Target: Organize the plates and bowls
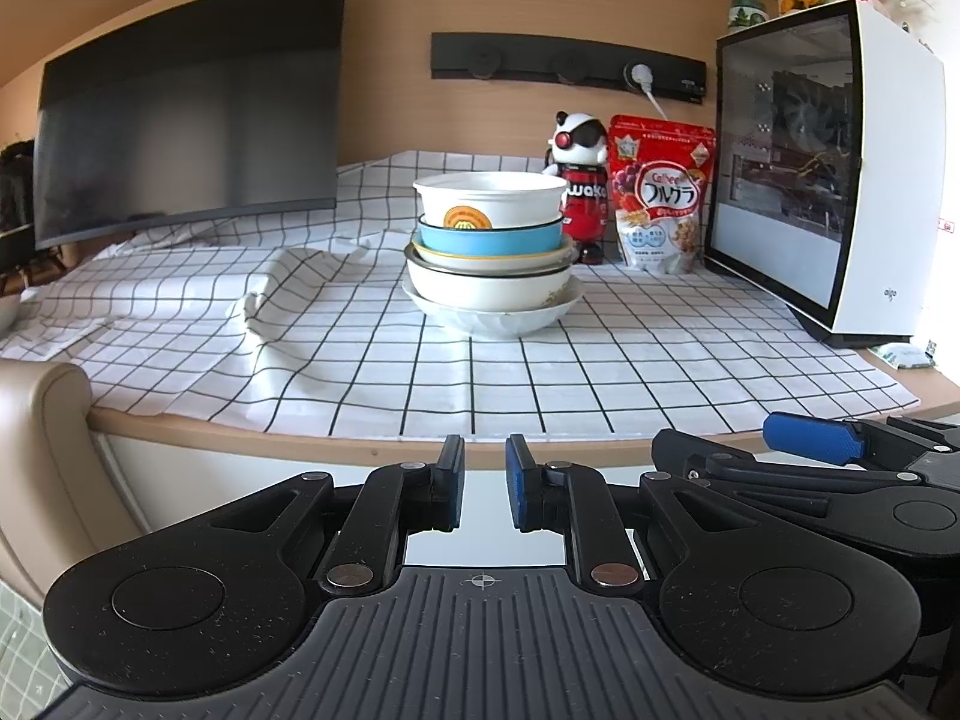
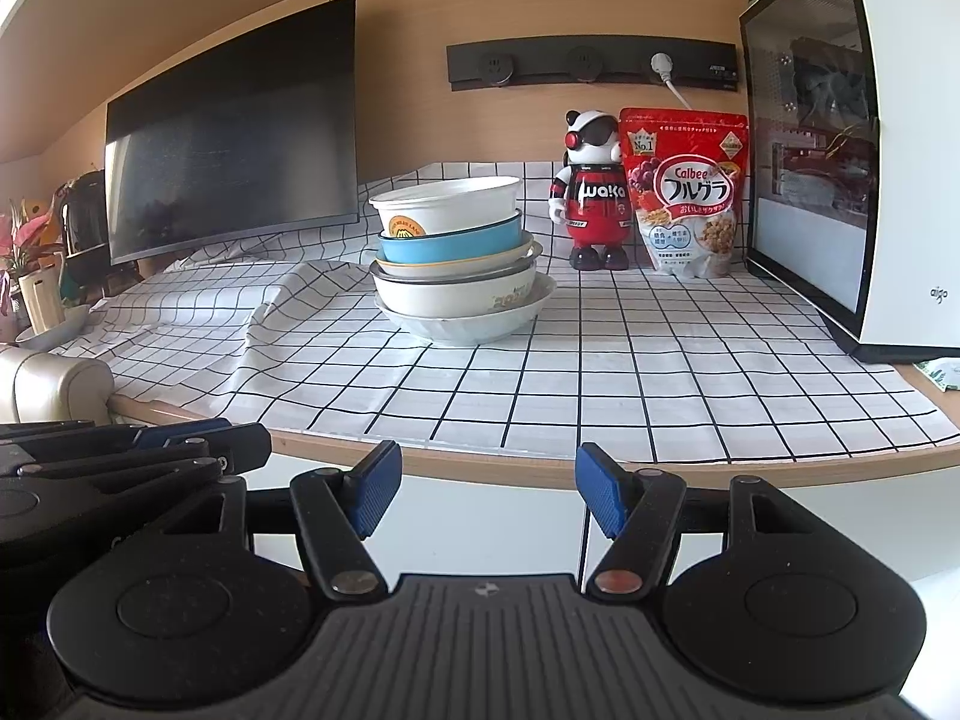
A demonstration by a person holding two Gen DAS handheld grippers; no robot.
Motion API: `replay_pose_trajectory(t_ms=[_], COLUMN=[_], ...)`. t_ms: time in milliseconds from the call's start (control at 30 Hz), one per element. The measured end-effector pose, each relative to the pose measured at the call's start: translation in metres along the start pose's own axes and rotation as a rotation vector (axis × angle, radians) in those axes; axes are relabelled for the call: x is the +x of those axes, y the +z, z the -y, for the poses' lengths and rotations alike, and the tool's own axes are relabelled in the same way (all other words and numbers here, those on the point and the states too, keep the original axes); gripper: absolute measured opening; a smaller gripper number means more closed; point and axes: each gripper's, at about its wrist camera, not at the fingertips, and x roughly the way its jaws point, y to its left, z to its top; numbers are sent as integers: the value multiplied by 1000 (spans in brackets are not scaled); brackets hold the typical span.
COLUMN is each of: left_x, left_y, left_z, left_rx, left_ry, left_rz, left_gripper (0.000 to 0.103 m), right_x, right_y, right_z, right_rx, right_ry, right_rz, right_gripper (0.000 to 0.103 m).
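Leftmost, a dark monitor (image 1: 186, 114) is leaning over the checked cloth (image 1: 384, 354). Below, the left gripper (image 1: 485, 489) is hovering off the desk edge, jaws narrowly apart, gripping nothing. Mid-cloth, the stack of bowls (image 1: 492, 252) is sitting nested on a white plate (image 1: 498, 319), a panda figure (image 1: 581, 180) and cereal bag (image 1: 660, 192) just behind. Further right, the right gripper (image 2: 487, 495) is hanging wide apart, empty, beside the white computer case (image 2: 900, 150).

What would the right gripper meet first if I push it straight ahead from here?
Probably the table's front edge, which sits just past the open right gripper at about finger height. If it clears that, the stack of bowls is next, slightly left of centre; depth is unclear.
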Motion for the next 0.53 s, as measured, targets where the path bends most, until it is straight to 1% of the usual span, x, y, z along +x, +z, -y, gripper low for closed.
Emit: replay_pose_trajectory(t_ms=[233, 500, 533], left_x=[2, 8, 9], left_y=[0, 0, 0], left_z=[0, 2, 3], left_rx=[3, 13, 13], left_ry=[0, -6, 5], left_rz=[2, -13, -13], left_gripper=[18, 18, 17], right_x=[2, 8, 9], right_y=[0, 0, 0], right_z=[1, 5, 6], right_rx=[2, 3, 5], right_ry=[2, 5, 4], right_rz=[-1, -12, -14], right_gripper=[65, 65, 65])
